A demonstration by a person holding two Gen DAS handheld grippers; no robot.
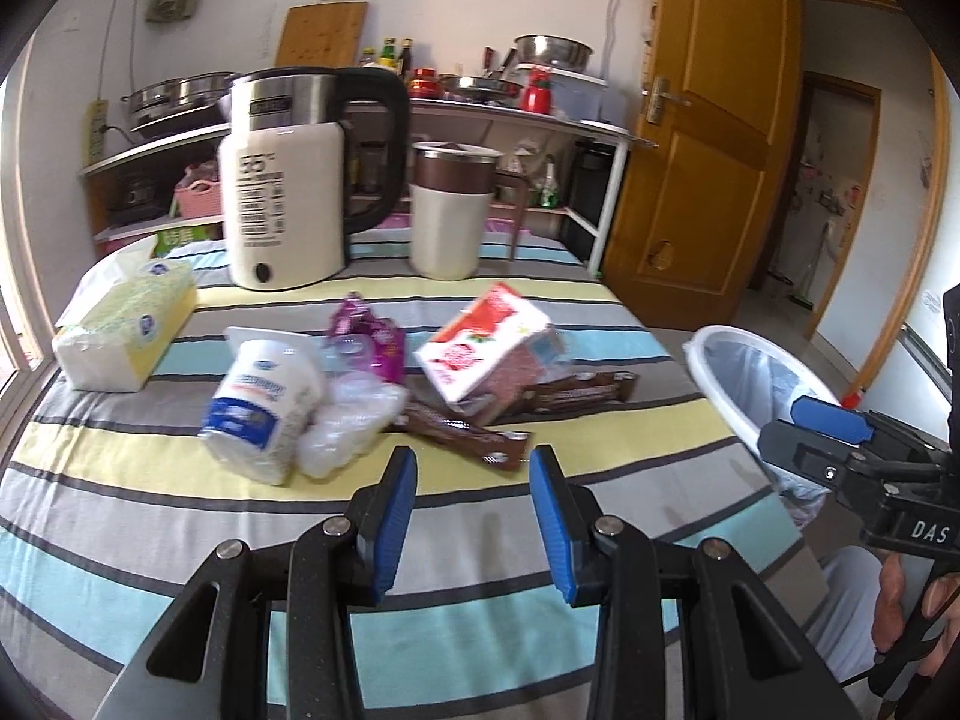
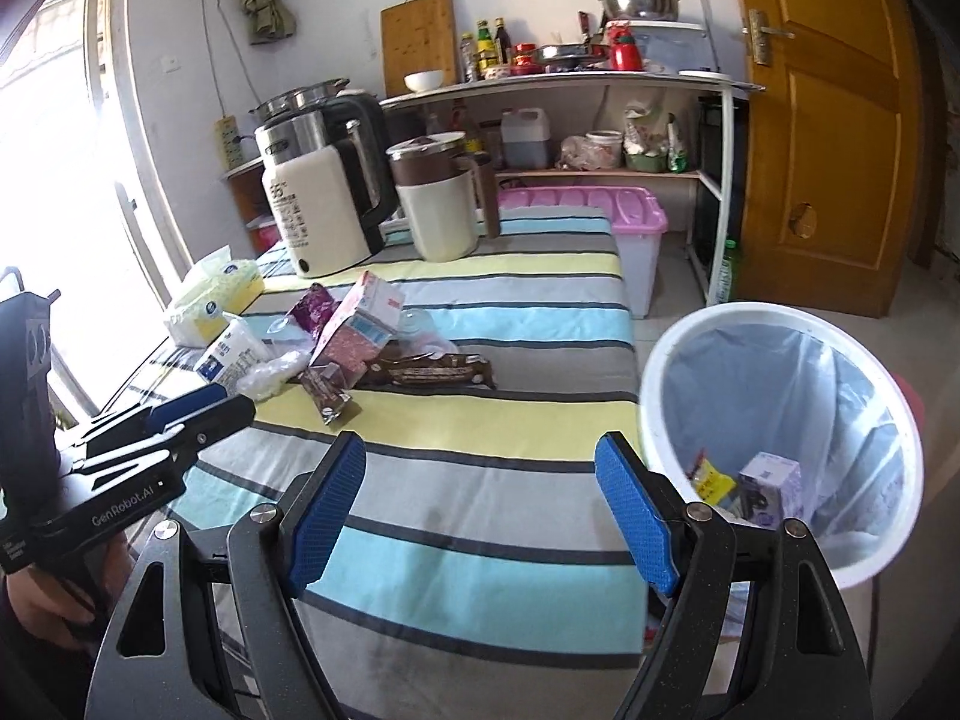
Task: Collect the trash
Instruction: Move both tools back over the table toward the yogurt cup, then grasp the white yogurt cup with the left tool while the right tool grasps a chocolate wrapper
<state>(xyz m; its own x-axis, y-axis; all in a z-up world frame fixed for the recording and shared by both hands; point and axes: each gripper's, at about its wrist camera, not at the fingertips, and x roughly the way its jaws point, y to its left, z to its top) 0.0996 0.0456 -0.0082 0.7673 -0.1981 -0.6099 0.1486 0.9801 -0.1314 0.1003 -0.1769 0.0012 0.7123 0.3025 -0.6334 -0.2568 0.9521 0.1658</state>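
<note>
A pile of trash lies mid-table on the striped cloth [image 1: 150, 516]: a red-pink carton [image 1: 486, 354], two brown wrappers [image 1: 474, 435], a purple packet [image 1: 375, 336], a white-and-blue packet [image 1: 264, 408] and clear crumpled plastic [image 1: 354, 420]. My left gripper [image 1: 474, 468] is open just short of the nearer brown wrapper, nothing between its blue pads. My right gripper [image 2: 483, 450] is open and holds nothing, over the table's near right edge beside the white bin [image 2: 768, 315]. The bin has a liner bag and holds a yellow wrapper [image 2: 714, 480] and a pale carton [image 2: 774, 480].
A cream kettle [image 1: 282, 192] and a cream mug [image 1: 447, 210] stand at the table's far side, a tissue pack [image 1: 126, 330] at the left. Beyond are a loaded shelf [image 2: 570, 84], a pink-lidded box [image 2: 600, 204] and a wooden door [image 2: 828, 120].
</note>
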